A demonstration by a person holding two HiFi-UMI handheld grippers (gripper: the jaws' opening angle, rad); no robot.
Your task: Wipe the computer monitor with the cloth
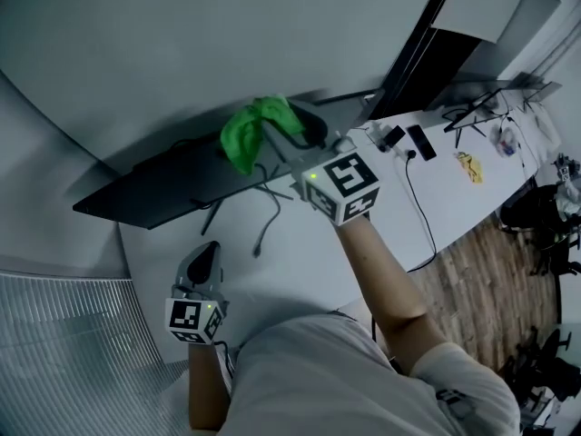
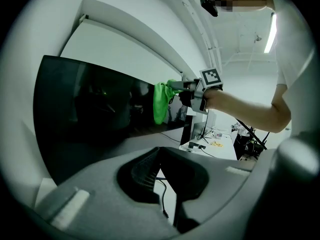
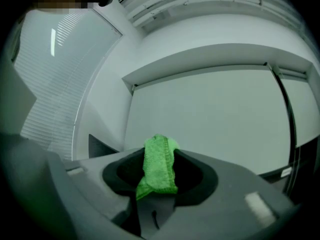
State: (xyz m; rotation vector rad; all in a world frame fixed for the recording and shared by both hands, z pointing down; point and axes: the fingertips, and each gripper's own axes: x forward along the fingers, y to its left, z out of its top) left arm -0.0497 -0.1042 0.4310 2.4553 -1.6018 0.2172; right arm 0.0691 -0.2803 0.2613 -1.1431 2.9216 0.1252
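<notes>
Green cloth [image 1: 247,134] in right gripper [image 1: 287,134] hides monitor [image 1: 154,189] top edge.

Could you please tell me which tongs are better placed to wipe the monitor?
The right. The right tongs are shut on the green microfibre cloth by the top edge of the wide black computer monitor. The left tongs hang low, away from it, shut and empty.

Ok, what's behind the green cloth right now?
The dark screen of the monitor, near its upper edge. The patch directly behind the green cloth is covered, so contact is unclear.
</notes>
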